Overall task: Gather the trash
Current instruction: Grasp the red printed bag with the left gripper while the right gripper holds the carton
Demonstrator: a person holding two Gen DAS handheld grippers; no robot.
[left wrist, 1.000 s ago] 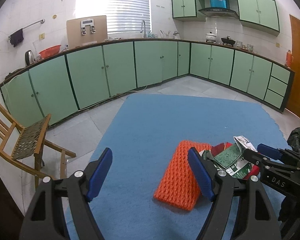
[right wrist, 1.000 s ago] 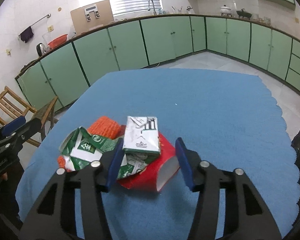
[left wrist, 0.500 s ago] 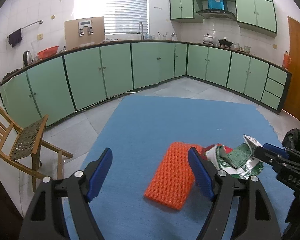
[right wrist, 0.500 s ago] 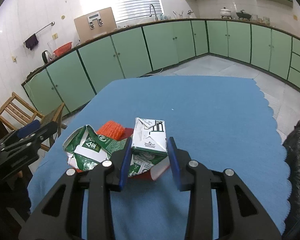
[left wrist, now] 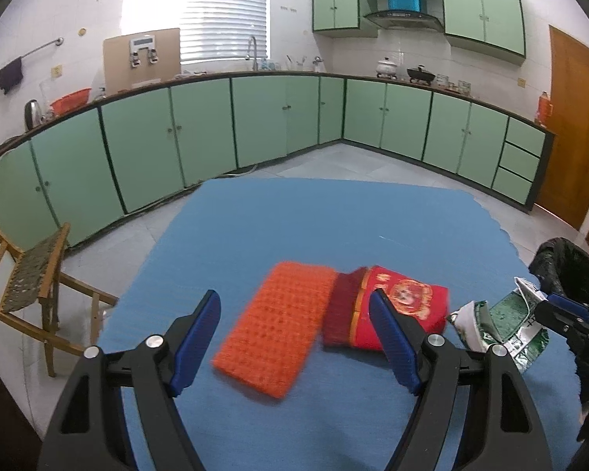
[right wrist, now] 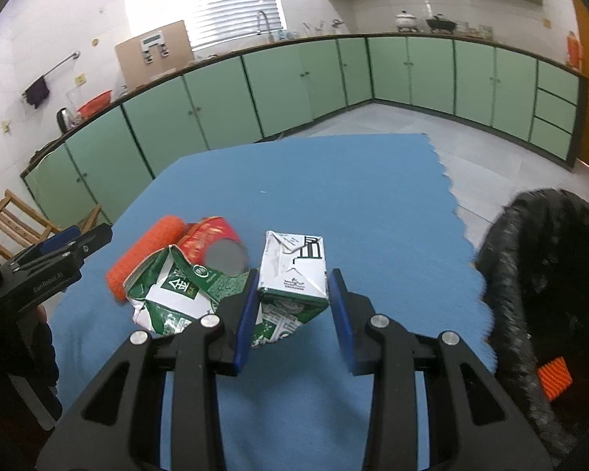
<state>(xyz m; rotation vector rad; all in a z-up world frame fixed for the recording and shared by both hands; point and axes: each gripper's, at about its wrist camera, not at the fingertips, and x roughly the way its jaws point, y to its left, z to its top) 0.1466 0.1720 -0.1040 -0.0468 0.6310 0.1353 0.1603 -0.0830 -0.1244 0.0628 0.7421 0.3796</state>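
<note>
Your right gripper is pinching the crushed green-and-white carton, the blue pads pressed against its creased sides, and the carton looks lifted clear of the blue table cover and brought toward the black trash bag at the table's right edge. An orange ridged scrap already lies inside the bag, so by my reading the job is started but far from done: this carton is not yet dropped in, and several pieces are left. In the right wrist view a torn green-and-white wrapper hangs beside the carton; whether it is caught in the same pinch or merely next to it I cannot tell. Your left gripper is spread wide and holds nothing, hovering over the orange foam net, with the red box just beside that net and touching its edge. The net is soft, waffle-textured and flat, so it should squash easily between the pads. The red box is glossy card with a gold pattern, lying on its side, stiffer and slicker. The carton is coated paperboard, dented and folded at the top, light but springy. The wrapper is thin, crinkled and ragged at its torn mouth.
</note>
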